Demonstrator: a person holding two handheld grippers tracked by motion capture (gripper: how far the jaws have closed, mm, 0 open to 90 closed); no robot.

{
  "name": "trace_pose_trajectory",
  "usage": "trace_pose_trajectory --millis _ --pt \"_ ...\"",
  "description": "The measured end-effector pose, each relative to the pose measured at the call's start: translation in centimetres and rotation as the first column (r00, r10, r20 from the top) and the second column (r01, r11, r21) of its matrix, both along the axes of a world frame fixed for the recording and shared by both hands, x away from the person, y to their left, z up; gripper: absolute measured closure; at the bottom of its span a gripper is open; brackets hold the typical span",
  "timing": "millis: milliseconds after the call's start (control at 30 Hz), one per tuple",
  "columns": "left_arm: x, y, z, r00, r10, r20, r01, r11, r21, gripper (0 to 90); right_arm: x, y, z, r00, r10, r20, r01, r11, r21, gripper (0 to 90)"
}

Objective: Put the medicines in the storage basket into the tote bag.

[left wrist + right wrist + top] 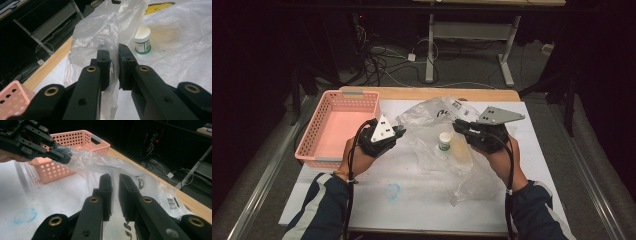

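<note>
Both grippers pinch the rim of a thin, clear, crinkled plastic bag (447, 145) that lies on the white-covered bench (412, 200), with a small white jar with a green label (444, 141) inside it. The left gripper (113, 53) has its fingers clamped on the film of one edge; the right gripper (115, 181) has its fingers nearly together on the opposite edge, film between them. To open the mouth well, pull the two edges apart evenly and keep tension gentle so the film does not slip or tear. A pink perforated plastic basket (339, 125) stands just left.
</note>
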State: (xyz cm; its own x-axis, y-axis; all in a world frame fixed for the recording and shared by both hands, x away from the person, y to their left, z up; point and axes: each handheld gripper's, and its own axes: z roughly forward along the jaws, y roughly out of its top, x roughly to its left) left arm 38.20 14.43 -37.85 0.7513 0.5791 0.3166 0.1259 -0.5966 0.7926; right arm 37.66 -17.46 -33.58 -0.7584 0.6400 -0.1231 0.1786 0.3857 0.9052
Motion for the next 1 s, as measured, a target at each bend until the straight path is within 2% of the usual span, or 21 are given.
trace_pose_trajectory --millis 1000 --pt "-0.18 0.05 -0.15 1.0 -0.005 -0.004 0.005 1.0 0.008 83.9 -0.24 0.02 0.16 0.9999 0.005 0.012 -0.005 1.0 -0.008 78.6"
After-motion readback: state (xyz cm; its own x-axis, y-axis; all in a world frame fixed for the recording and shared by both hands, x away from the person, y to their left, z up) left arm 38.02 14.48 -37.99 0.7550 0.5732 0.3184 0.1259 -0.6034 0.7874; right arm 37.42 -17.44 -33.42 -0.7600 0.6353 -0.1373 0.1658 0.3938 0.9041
